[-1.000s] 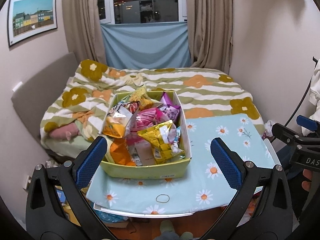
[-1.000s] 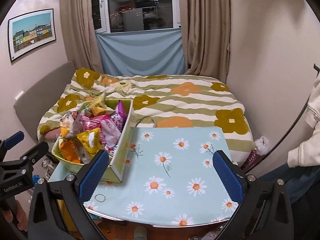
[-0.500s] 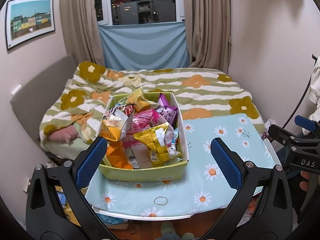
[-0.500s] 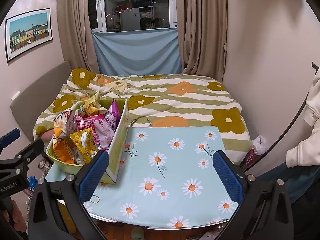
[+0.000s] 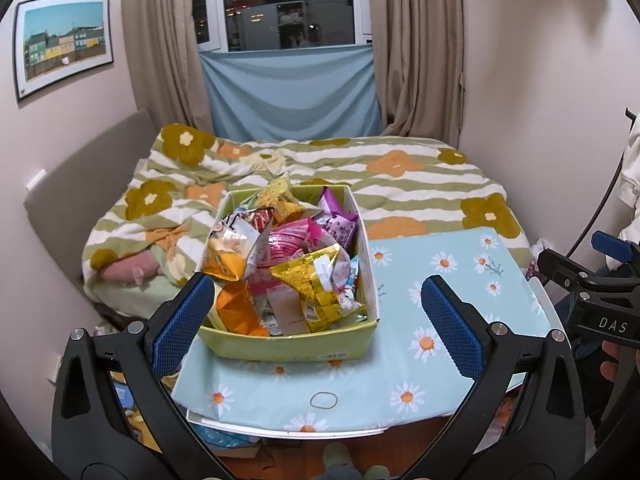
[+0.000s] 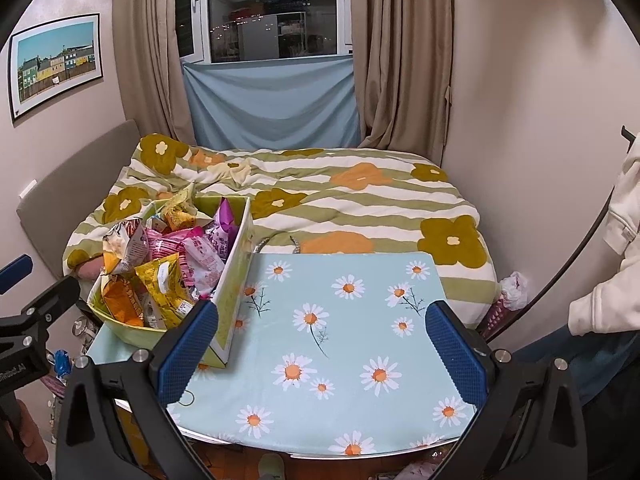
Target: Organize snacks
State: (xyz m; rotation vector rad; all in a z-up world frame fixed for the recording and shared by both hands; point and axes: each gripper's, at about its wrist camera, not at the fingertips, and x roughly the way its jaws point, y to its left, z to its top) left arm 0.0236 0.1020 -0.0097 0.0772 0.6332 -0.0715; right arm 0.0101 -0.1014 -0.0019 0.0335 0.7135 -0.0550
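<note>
A yellow-green box (image 5: 288,346) full of mixed snack packets stands on the left part of a table with a daisy-print cloth (image 5: 440,356). A gold packet (image 5: 316,280), an orange packet (image 5: 236,312) and pink and purple packets lie on top. The box also shows at the left in the right wrist view (image 6: 232,280). My left gripper (image 5: 320,328) is open and empty, just in front of the box. My right gripper (image 6: 322,346) is open and empty, above the bare right part of the cloth (image 6: 360,320).
A rubber band (image 5: 323,400) lies on the cloth near the table's front edge. Behind the table is a bed with a flowered striped blanket (image 6: 360,200). Walls stand close at left and right. A person in a cream sleeve (image 6: 616,280) stands at the right.
Both grippers have tilted and drawn back a little, so the box and table sit lower in view. Nothing was taken hold of; both stay open.
</note>
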